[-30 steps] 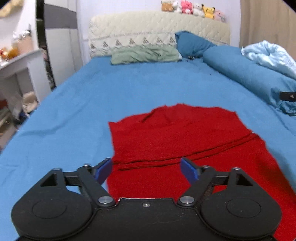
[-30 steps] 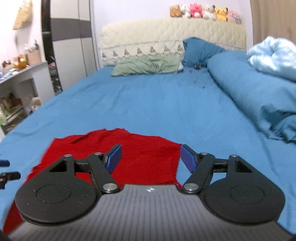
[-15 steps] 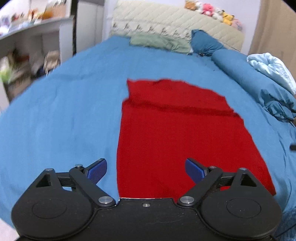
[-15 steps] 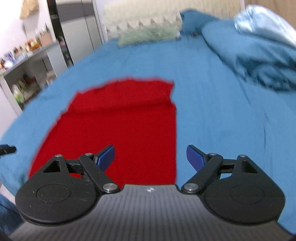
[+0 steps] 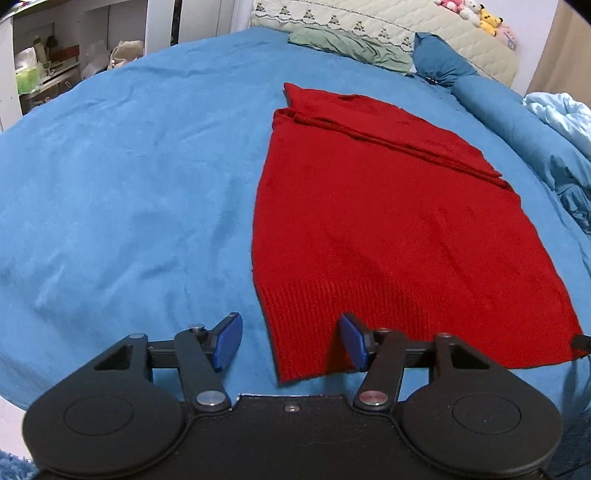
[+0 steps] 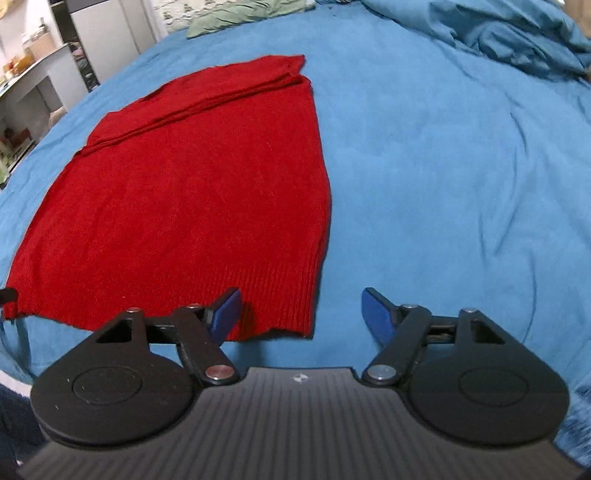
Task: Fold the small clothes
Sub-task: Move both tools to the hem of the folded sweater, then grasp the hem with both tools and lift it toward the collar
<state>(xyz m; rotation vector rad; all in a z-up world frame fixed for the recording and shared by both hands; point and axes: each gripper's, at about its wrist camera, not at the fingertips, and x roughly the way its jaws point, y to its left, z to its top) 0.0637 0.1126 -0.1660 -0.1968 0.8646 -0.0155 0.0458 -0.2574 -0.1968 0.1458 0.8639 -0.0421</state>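
A red knitted garment lies flat on the blue bed sheet, its far part folded over with a seam across it; it also shows in the right wrist view. My left gripper is open, low over the garment's near left hem corner, one finger on each side of that corner. My right gripper is open over the near right hem corner. Neither holds anything.
The blue bed sheet spreads wide on both sides. A green pillow and a blue pillow lie by the headboard. A rolled blue duvet lies along the right. Shelves stand left of the bed.
Both grippers have pulled back from the garment's far end toward the near hem and dropped lower. The garment lies as before, and both stay open.
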